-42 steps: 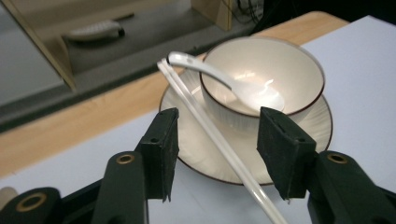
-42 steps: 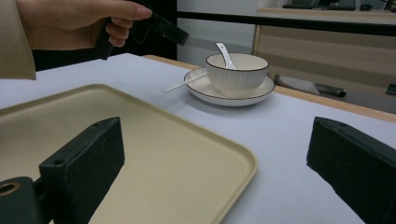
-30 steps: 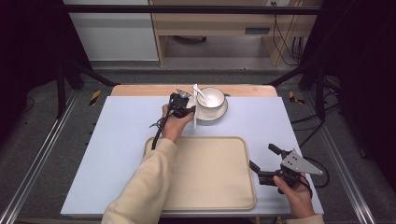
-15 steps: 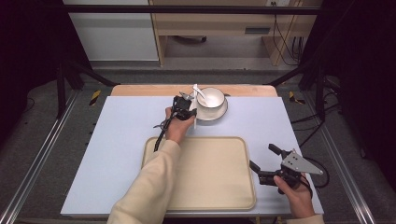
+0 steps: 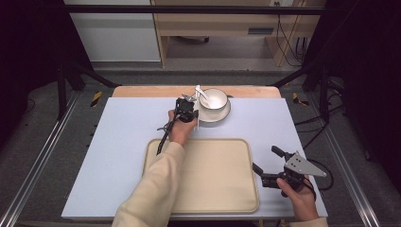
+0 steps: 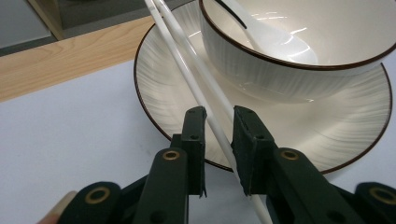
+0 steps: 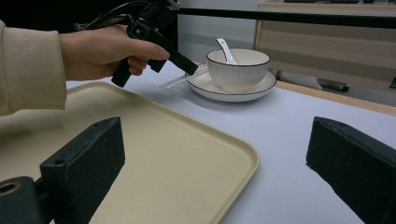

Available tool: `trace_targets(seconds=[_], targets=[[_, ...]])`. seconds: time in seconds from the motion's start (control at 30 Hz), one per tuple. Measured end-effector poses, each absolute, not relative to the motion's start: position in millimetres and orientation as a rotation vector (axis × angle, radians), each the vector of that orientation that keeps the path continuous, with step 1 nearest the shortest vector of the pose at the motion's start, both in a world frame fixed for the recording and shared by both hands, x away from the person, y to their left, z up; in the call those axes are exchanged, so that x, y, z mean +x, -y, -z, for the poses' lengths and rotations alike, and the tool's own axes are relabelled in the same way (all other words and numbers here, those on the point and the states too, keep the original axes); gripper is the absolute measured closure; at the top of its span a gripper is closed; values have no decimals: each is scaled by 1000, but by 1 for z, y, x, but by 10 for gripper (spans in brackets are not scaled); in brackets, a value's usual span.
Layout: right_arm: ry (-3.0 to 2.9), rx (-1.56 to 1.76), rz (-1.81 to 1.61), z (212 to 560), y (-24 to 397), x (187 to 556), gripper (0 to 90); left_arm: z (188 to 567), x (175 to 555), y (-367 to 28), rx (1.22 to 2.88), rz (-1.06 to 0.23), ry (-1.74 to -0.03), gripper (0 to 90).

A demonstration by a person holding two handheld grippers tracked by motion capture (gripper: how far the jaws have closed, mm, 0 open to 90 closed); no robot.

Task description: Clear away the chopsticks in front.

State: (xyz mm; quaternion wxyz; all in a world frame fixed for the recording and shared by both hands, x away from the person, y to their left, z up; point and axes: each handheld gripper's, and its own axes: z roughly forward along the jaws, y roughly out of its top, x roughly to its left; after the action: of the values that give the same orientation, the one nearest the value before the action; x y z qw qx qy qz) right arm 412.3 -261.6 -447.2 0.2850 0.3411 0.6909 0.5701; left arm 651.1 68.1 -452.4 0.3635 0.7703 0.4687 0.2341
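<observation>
High view: the left claw (image 5: 195,115) sits at the plate's (image 5: 222,114) left rim, at the far middle of the desk (image 5: 118,137).
Left gripper view: the left claw (image 6: 218,122) has just been closing, with the white chopsticks (image 6: 198,84) between its jaws; a narrow gap remains, and whether the pads press them I cannot tell.
Chopsticks: lying across the plate's (image 6: 168,88) left edge, just beside the bowl (image 6: 280,70).
Bowl: on the plate, a white spoon (image 6: 275,39) inside.
Right claw (image 5: 267,163): spread wide, holding nothing, beside the right edge of the tray (image 5: 213,179).
Right gripper view: the tray (image 7: 187,154) lies near, the bowl (image 7: 238,63) well beyond.
</observation>
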Motion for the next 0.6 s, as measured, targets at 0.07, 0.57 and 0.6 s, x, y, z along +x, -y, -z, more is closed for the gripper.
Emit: trace_targets(seconds=[0.07,0.57,0.6], targets=[[-1847,916,-1526,447,261,412,48,453,652,-68,1977,-597,-1209,763],[-1858,911,-1530,448,260,412,50,457,653,-64,1921,-646,-1272,815],[-1858,909,-1530,448,261,412,50,457,653,-64,1917,-648,-1277,819]])
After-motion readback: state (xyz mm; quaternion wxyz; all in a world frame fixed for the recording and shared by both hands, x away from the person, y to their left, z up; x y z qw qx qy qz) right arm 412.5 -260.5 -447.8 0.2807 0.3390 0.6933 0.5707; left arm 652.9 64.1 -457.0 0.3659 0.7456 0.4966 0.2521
